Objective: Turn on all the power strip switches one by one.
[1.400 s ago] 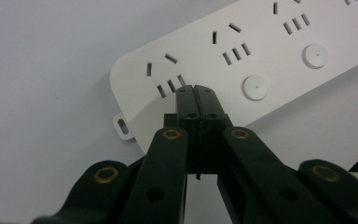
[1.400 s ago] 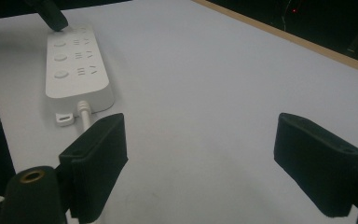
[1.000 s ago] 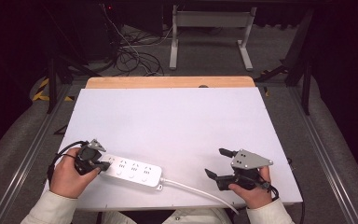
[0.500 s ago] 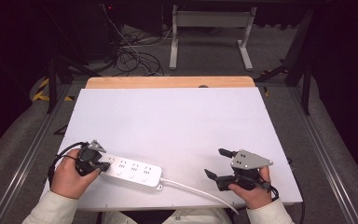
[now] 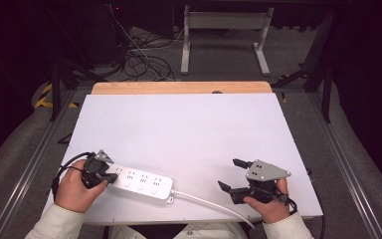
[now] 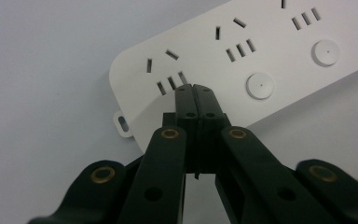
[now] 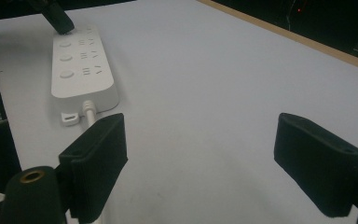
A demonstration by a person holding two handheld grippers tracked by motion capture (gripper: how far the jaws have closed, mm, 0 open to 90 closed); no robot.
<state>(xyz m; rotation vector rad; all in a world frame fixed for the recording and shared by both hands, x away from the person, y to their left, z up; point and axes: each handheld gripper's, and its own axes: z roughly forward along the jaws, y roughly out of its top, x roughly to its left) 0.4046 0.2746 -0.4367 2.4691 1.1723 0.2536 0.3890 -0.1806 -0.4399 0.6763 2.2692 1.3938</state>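
Observation:
A white power strip (image 5: pixel 142 182) lies near the table's front left, its white cable (image 5: pixel 209 203) running off the front edge. In the left gripper view the strip (image 6: pixel 270 60) shows several sockets and round buttons. My left gripper (image 5: pixel 110 176) is shut, with nothing between its jaws, and its tips (image 6: pixel 193 89) press on the strip's left end beside the first socket. My right gripper (image 5: pixel 232 174) stands open at the front right, resting above bare table, with nothing between its pads (image 7: pixel 98 158). In the right gripper view the strip (image 7: pixel 79 70) lies far off to the left.
The white table top (image 5: pixel 189 134) has a wooden strip (image 5: pixel 179 88) along its far edge. Beyond it are a desk frame (image 5: pixel 224 30) and loose cables (image 5: pixel 139 59) on the floor. Metal rails (image 5: pixel 30 164) run along both sides of the table.

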